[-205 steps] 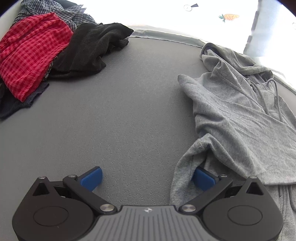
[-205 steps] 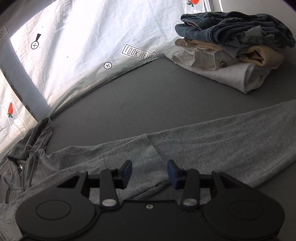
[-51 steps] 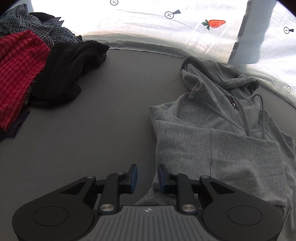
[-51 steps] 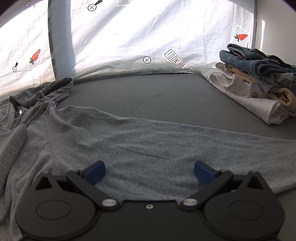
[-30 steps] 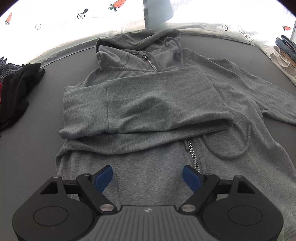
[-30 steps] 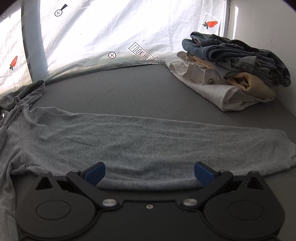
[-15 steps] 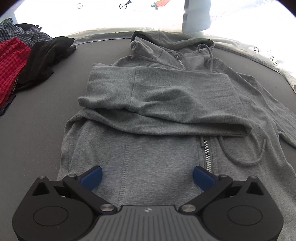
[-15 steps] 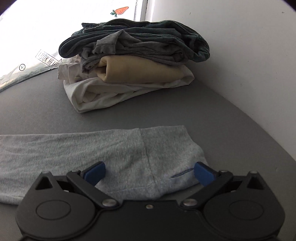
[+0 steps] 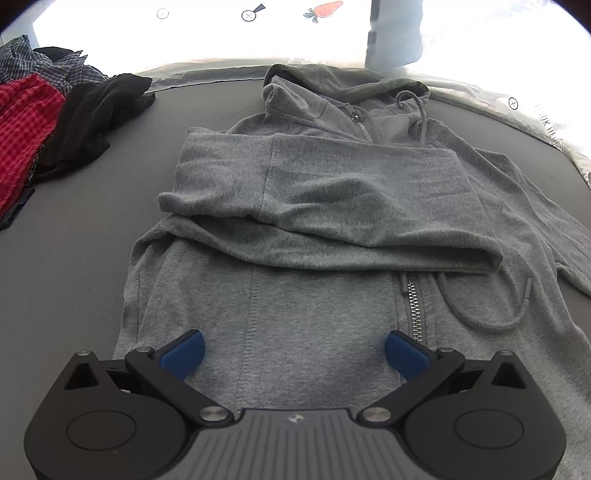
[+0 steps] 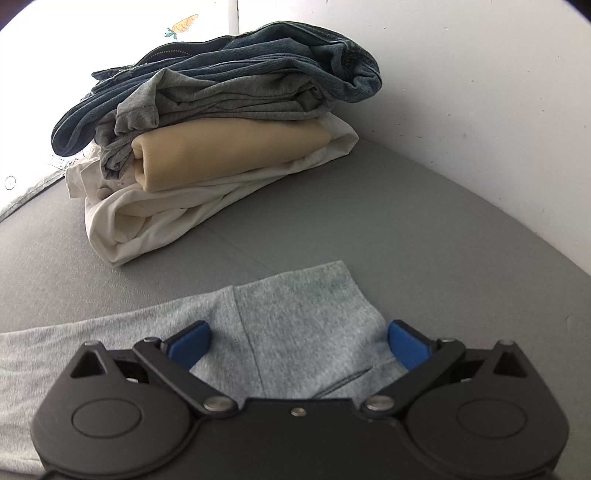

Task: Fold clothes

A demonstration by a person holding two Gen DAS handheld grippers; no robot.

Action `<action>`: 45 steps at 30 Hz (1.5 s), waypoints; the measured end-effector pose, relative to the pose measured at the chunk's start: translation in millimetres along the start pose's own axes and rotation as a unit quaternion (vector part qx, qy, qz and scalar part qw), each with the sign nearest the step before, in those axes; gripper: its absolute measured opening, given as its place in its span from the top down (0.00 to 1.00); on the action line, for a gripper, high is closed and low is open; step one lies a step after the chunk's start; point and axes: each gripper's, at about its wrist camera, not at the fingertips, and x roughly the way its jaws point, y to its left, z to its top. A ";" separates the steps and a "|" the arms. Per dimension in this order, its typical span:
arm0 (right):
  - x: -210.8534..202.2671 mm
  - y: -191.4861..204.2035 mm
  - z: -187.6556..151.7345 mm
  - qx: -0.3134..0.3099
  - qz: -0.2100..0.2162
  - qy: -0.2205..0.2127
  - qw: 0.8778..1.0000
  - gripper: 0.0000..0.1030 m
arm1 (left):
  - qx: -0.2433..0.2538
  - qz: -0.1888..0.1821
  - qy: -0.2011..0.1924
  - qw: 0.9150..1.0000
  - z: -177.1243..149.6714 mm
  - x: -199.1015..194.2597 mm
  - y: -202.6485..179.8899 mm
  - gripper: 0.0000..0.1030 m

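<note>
A grey zip hoodie [image 9: 317, 280] lies flat on the grey surface, hood at the far end. One sleeve [image 9: 332, 199] is folded across its chest. My left gripper [image 9: 294, 350] is open and empty over the hoodie's lower front, its fingers either side of the body panel left of the zip. The other sleeve lies stretched out; its cuff [image 10: 303, 314] shows in the right wrist view. My right gripper [image 10: 297, 347] is open, its blue fingers straddling that cuff just above the fabric.
A stack of folded clothes [image 10: 221, 122] sits beyond the cuff, close to a white wall [image 10: 480, 74]. A heap of unfolded clothes, a black garment [image 9: 85, 122] and a red checked shirt [image 9: 22, 125], lies at the far left. A white printed sheet [image 9: 258, 33] borders the far edge.
My right gripper has moved closer over the sleeve cuff, still open. My left gripper has shifted slightly over the hoodie's lower front, still open.
</note>
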 end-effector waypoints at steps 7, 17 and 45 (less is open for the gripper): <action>-13.8 4.1 -1.7 -0.012 0.033 -0.015 0.999 0.57 | 0.001 -0.001 -0.007 1.000 -2.5 -0.4 0.7 0.00; -19.2 -17.2 -19.9 0.250 0.173 0.003 0.953 0.87 | 0.001 -0.003 -0.006 1.000 -2.7 -0.7 2.3 0.00; -91.5 259.5 -118.7 0.348 0.490 0.247 0.760 0.87 | 0.074 -0.056 0.067 0.993 24.1 15.1 7.7 0.00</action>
